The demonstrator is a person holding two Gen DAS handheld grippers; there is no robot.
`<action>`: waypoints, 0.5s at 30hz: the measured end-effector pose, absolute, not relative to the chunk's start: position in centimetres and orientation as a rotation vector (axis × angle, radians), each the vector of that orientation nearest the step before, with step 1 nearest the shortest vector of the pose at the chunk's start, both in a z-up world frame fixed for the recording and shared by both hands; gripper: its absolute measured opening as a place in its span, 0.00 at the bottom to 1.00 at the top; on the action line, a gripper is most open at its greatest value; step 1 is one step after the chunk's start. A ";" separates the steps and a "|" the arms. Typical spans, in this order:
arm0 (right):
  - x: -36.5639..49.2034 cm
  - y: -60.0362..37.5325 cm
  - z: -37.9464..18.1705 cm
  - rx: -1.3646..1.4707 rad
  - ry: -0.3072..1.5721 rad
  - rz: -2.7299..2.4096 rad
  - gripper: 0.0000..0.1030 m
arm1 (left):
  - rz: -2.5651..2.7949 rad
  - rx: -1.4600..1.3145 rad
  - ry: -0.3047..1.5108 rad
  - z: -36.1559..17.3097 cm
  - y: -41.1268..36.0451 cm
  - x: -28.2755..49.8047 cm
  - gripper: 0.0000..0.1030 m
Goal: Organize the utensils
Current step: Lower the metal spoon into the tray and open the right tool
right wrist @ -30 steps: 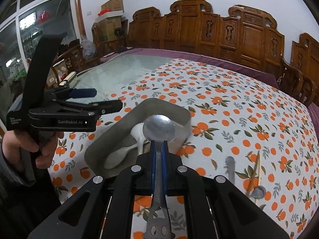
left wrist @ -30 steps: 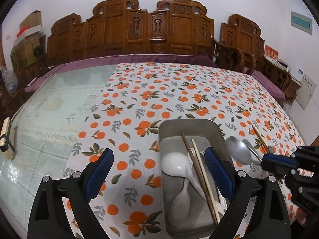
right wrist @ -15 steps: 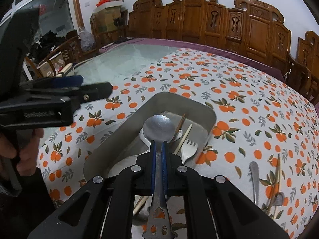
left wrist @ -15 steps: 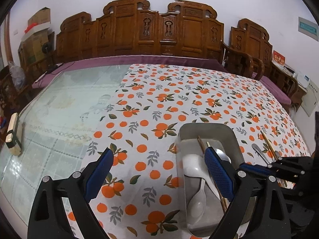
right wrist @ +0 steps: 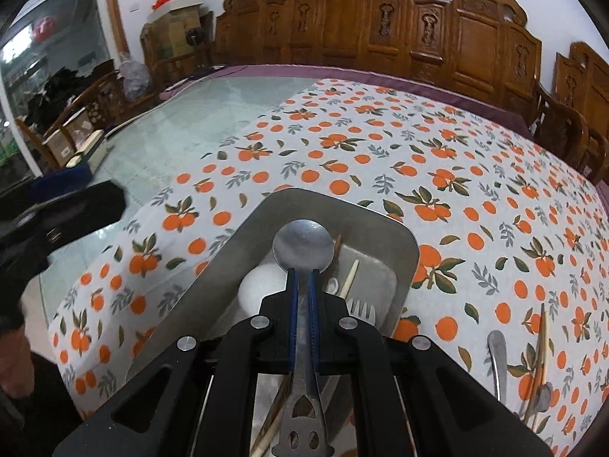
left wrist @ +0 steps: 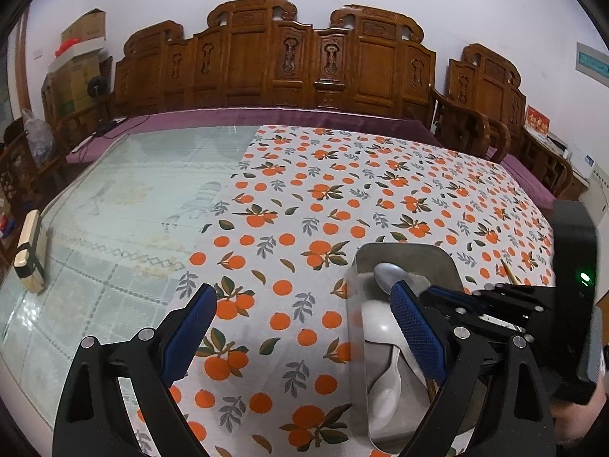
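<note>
Left wrist view: left gripper (left wrist: 300,329) has its two blue pads wide apart with nothing between them, and it hangs over the tablecloth (left wrist: 380,190), which is white with a print of oranges and leaves. On the right stands the tray (left wrist: 403,249), grey metal with rounded corners. The right pad of the left gripper is over its near part. Over the tray the right gripper (left wrist: 426,291) comes in from the right side, and the spoon (left wrist: 390,274) sticks out from its tip. The spoon bowl is round, dull steel, a little blurred. Below it, inside the tray, lies a white ladle (left wrist: 375,325) and a white spoon (left wrist: 386,384).

Right wrist view: right gripper (right wrist: 303,274) is closed tight on the spoon (right wrist: 303,245), with both pads pressing the flat handle. The handle end near the camera has cut-out holes. The spoon bowl points forward, above the far half of the tray (right wrist: 380,224), and it touches nothing I can see. In the tray are also the ladle (right wrist: 262,285), chopsticks (right wrist: 349,278) and a white fork (right wrist: 361,308). On the cloth, at the right, a steel handle (right wrist: 496,358) and more chopsticks (right wrist: 542,346) lie outside the tray. The left gripper (right wrist: 72,190) is at the left edge, blurred.
</note>
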State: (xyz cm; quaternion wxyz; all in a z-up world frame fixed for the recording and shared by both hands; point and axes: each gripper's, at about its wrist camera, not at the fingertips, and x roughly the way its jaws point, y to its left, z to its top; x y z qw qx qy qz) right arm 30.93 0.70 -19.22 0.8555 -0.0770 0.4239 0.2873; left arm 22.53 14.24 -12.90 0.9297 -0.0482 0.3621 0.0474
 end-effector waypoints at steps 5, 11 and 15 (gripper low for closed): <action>31.7 0.7 -20.4 -0.072 0.959 0.613 0.07 | 0.098 -0.098 0.743 -12.9 14.3 22.5 0.86; 30.9 1.0 -20.9 -0.055 0.973 0.646 0.10 | 0.103 -0.102 0.735 -12.6 14.4 22.3 0.86; 30.3 0.8 -20.1 -0.056 0.951 0.681 0.10 | 0.100 -0.103 0.734 -12.6 14.4 22.3 0.86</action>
